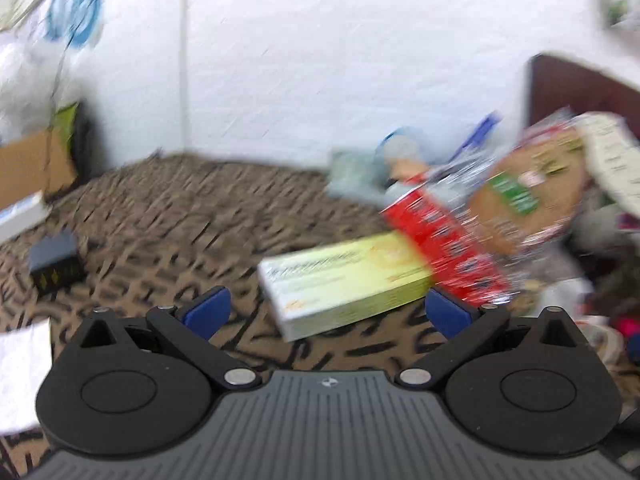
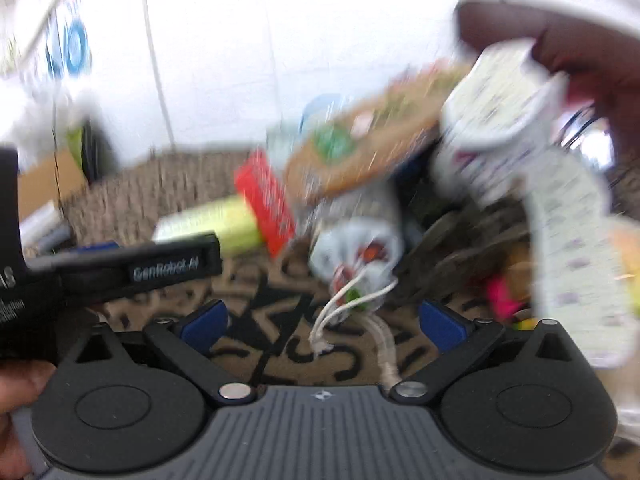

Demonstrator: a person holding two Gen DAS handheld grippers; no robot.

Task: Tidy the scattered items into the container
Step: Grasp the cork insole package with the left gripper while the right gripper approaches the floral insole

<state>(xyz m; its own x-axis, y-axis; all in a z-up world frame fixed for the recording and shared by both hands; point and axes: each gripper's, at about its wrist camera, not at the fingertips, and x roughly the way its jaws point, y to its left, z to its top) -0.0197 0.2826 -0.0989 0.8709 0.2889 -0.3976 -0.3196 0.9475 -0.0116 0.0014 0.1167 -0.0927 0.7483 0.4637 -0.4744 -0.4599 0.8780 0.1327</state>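
Observation:
Both views are motion-blurred. In the left wrist view my left gripper (image 1: 326, 312) is open and empty, just short of a pale yellow box (image 1: 344, 280) lying on the patterned bedcover (image 1: 168, 216). A red box (image 1: 444, 244) leans against it, with a round flatbread pack (image 1: 528, 188) behind. In the right wrist view my right gripper (image 2: 322, 322) is open and empty, over a white drawstring pouch (image 2: 356, 256) whose cords lie between the fingers. The yellow box (image 2: 224, 220), red box (image 2: 266, 204) and flatbread pack (image 2: 360, 148) lie beyond. No container is clearly visible.
A small dark box (image 1: 56, 266) and white paper (image 1: 24, 372) lie left on the cover. A cardboard box (image 1: 32, 164) stands by the white wall. A dark headboard (image 1: 580, 92) is right. The left gripper's body (image 2: 120, 268) crosses the right view. White printed packs (image 2: 560, 216) pile right.

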